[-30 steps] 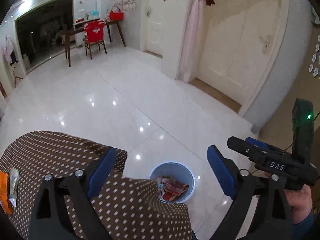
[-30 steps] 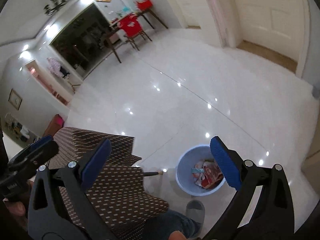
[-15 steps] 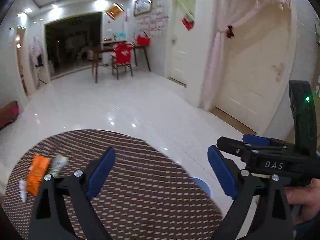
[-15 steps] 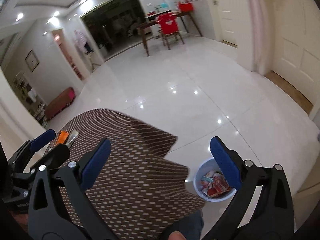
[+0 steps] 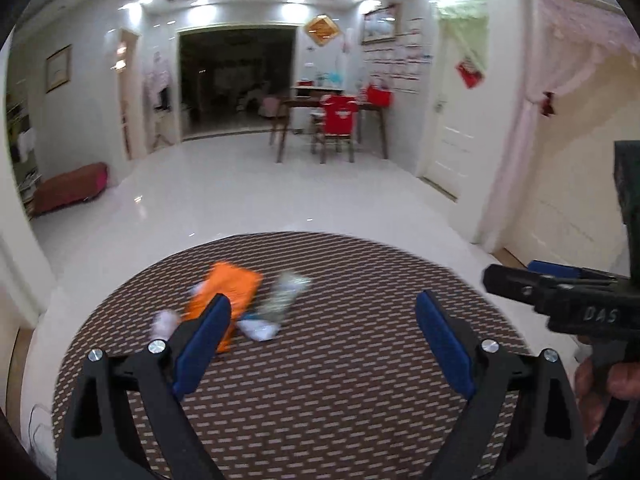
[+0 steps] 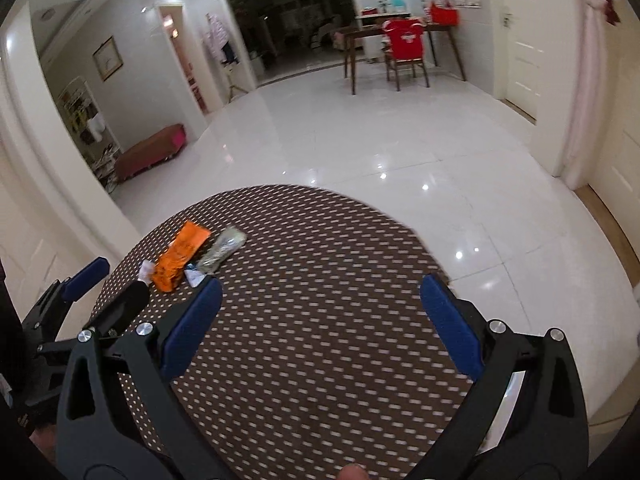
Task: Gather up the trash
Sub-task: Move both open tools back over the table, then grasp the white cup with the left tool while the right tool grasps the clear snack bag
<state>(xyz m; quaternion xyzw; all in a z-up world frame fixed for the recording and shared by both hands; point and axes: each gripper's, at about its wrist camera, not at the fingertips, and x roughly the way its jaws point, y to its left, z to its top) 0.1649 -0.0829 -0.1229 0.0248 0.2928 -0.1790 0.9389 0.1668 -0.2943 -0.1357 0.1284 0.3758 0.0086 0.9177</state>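
Round dotted tablecloth (image 6: 320,320), orange wrapper (image 6: 182,256) far left, left hand-held gripper (image 5: 320,344) and right hand-held gripper (image 6: 320,320) level above, both wide open, empty

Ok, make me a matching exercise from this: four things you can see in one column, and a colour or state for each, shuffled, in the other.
Things
1. snack packet
2. chair cover
3. tablecloth
4. left gripper

Colour or state
A. brown with pale dashes
B. jaws wide apart, holding nothing
C. orange
D. red

Pairs: 1-C, 2-D, 3-A, 4-B
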